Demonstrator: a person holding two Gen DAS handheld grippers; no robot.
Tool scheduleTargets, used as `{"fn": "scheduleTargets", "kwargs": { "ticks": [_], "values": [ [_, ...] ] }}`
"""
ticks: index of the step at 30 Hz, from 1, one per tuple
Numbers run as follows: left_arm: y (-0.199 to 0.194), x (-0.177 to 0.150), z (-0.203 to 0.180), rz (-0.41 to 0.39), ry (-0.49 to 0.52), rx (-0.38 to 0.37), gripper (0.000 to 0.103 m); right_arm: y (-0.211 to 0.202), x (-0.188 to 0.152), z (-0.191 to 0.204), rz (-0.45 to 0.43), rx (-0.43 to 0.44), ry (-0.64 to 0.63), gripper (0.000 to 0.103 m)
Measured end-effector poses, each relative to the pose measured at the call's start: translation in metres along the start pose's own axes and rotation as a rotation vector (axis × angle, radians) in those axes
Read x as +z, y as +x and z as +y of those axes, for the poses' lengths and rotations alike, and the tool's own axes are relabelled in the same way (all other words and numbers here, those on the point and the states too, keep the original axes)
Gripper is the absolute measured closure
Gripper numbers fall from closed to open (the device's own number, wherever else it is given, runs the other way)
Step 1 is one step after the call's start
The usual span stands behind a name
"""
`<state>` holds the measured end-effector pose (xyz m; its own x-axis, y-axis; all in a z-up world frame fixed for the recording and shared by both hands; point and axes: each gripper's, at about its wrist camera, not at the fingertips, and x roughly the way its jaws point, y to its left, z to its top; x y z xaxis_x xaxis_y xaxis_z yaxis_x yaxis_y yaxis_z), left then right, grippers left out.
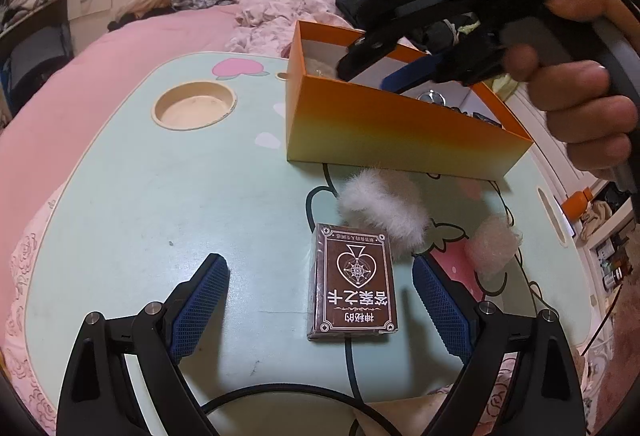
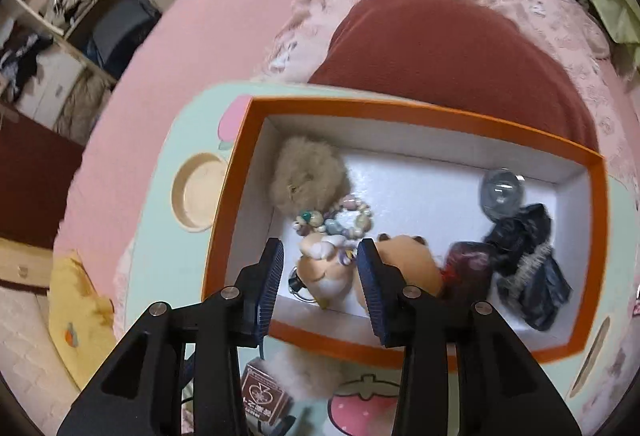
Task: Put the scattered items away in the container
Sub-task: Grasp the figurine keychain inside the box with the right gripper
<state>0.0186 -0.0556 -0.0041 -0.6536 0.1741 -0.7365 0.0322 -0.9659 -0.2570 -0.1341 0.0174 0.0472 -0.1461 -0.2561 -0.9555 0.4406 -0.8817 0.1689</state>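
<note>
An orange box [image 1: 400, 127] stands on the mint lap table [image 1: 160, 203]. In front of it lie a brown card box [image 1: 352, 288], a white fluffy ring [image 1: 380, 207] and a pale pink puff [image 1: 492, 248]. My left gripper [image 1: 318, 262] hovers open over the table, with the card box between its fingers but untouched. My right gripper [image 2: 320, 248] points down into the orange box [image 2: 400, 111] with its jaws apart. Beneath them lies a small plush dog [image 2: 320, 272], free of the pads. A beige pom [image 2: 304, 179], a bead bracelet [image 2: 340, 220], a clear ball [image 2: 500, 191] and a dark scrunchie [image 2: 528, 264] also lie inside.
A round cup recess [image 1: 194, 109] sits at the table's far left. Pink bedding [image 1: 120, 47] surrounds the table. A black cable [image 1: 280, 392] runs under my left gripper. A person's hand [image 1: 580, 103] holds the right gripper's handle above the box.
</note>
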Motion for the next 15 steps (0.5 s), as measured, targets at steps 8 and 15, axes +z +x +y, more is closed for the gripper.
{"fn": "scheduleTargets", "kwargs": {
  "ticks": [8,15],
  "values": [
    [0.000,0.000,0.000,-0.001,0.000,-0.001,0.010,0.033,0.001,-0.008,0.106,-0.003,-0.016,0.060],
    [0.001,0.000,0.000,0.000,-0.002,-0.001,0.010,0.023,-0.005,-0.016,0.052,0.012,0.011,0.066]
  ]
}}
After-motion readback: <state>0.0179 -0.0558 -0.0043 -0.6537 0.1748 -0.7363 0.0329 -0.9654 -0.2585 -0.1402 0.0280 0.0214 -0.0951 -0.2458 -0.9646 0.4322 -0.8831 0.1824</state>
